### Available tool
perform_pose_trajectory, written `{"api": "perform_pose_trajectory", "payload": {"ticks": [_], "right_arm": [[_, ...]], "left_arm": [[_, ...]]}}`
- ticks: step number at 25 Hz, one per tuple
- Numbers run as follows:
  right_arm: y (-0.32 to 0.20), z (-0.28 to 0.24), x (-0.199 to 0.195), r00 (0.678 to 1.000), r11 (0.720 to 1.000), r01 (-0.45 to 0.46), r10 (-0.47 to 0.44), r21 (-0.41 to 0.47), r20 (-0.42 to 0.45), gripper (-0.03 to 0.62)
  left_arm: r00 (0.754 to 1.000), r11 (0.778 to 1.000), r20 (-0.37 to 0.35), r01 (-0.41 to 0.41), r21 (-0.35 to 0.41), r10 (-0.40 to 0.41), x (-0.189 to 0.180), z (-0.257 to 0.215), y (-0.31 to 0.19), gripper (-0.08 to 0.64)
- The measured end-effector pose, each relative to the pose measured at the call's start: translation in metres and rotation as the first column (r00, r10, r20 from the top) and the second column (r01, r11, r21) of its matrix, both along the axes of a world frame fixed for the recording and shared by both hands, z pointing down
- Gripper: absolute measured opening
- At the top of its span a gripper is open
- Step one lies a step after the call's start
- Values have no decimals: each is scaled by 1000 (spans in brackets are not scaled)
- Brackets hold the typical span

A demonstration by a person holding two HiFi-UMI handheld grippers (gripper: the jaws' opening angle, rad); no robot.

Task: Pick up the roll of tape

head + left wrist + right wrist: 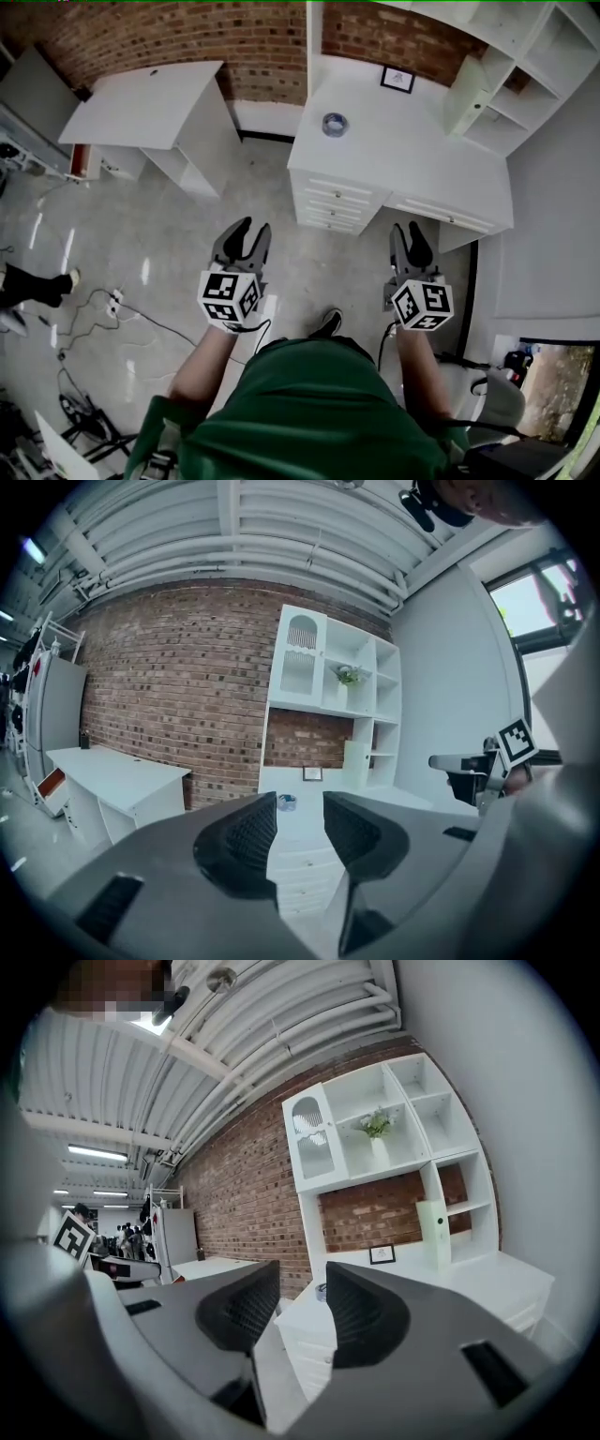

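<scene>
The roll of tape is a small bluish ring lying flat near the back left of the white desk. It also shows small and far off as the tape through the left jaws, and as the tape beside the right jaws. My left gripper hangs over the floor, well short of the desk, open and empty. My right gripper is held near the desk's front edge, also open with nothing between its fingers. Both point roughly level towards the desk.
A framed picture and a tall white box stand at the desk's back, under white shelves. A second white table is at the left. Cables and a power strip lie on the floor.
</scene>
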State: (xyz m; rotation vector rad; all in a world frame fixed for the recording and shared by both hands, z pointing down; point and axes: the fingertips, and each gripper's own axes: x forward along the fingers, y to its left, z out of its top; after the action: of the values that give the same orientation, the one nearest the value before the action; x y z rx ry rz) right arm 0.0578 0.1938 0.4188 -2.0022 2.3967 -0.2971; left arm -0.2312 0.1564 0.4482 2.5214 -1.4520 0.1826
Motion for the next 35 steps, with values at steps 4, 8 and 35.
{"api": "perform_pose_trajectory", "payload": {"ticks": [4, 8, 35], "right_arm": [[-24, 1, 19, 999, 999, 36, -36, -6, 10, 164], [-49, 2, 36, 998, 998, 68, -67, -9, 8, 164], [-270, 24, 31, 991, 986, -124, 119, -110, -55, 164]], "left_arm": [[1000, 1000, 10, 15, -9, -15, 25, -2, -19, 166], [1000, 1000, 8, 28, -12, -28, 47, -3, -39, 166], [988, 988, -25, -151, -19, 151, 55, 32, -324, 166]]}}
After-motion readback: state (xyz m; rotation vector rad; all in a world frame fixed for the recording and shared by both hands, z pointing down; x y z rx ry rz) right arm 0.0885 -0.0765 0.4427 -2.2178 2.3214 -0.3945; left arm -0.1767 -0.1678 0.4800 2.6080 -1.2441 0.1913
